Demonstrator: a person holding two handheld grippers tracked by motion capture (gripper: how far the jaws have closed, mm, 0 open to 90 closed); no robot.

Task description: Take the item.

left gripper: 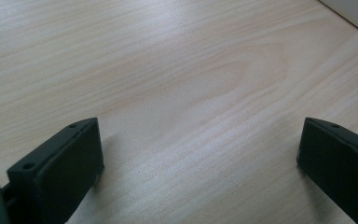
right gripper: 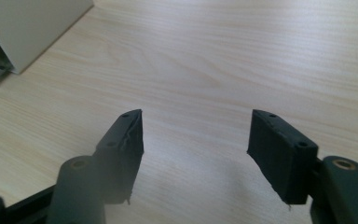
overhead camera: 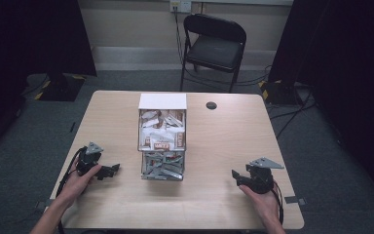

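A black folding chair (overhead camera: 214, 46) stands on grey carpet (overhead camera: 126, 80) behind the wooden table (overhead camera: 233, 141).

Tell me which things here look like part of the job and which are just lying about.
Likely part of the job:
clear box of sachets
left gripper, open
right gripper, open

Just around:
folding chair
black round cap in the table
floor cables

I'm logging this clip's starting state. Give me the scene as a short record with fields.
surface: wooden table
centre item: clear box of small packets, with a white lid
left gripper: open, nothing between the fingers, at the table's left side
right gripper: open, nothing between the fingers, at the table's right side
contact with the box: none
background: black folding chair beyond the table
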